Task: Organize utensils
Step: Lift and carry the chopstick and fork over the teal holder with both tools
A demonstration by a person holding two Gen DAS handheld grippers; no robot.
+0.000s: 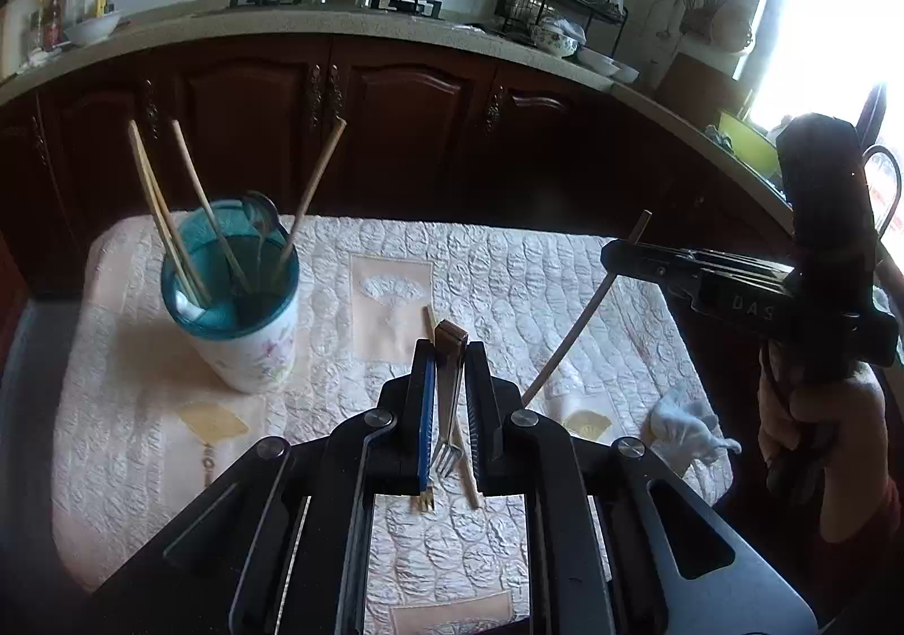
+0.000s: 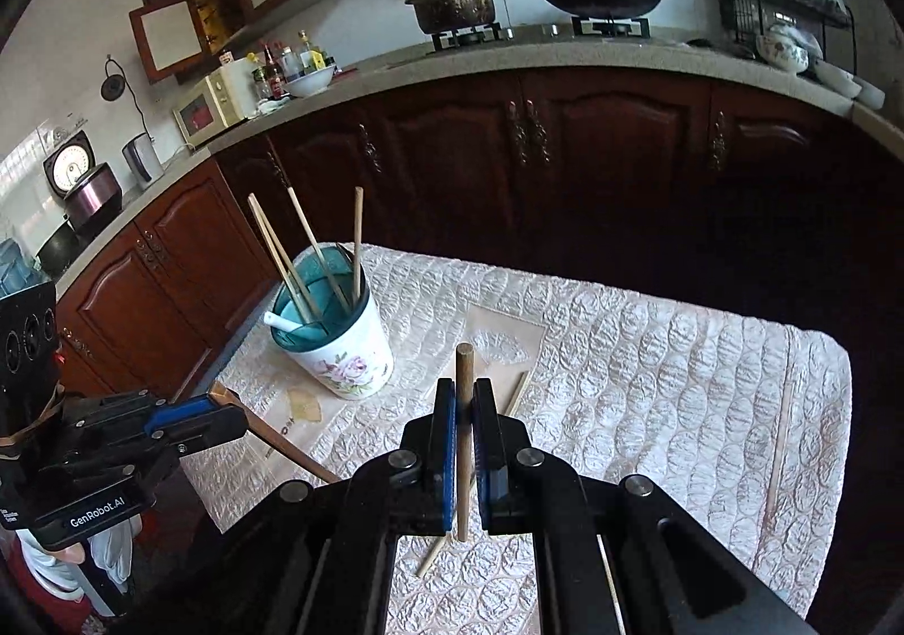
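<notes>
My left gripper (image 1: 449,352) is shut on a metal fork (image 1: 450,398), handle up and tines down, above the quilted table cloth (image 1: 508,262). My right gripper (image 2: 466,392) is shut on a brown chopstick (image 2: 464,443) held nearly upright. In the left wrist view the right gripper (image 1: 613,251) hangs at the right with its chopstick (image 1: 582,327) slanting down. In the right wrist view the left gripper (image 2: 226,406) is at the left with the fork handle (image 2: 282,446). A floral cup (image 1: 254,352) (image 2: 350,364) with a teal insert holds several chopsticks and a white spoon.
One loose chopstick (image 2: 511,400) lies on the cloth under the grippers, also visible as chopstick (image 1: 469,471). A small gold-coloured utensil end (image 1: 424,504) lies beside it. A crumpled white tissue (image 1: 683,426) sits at the right edge. Dark wooden cabinets (image 2: 565,155) and the counter stand behind the table.
</notes>
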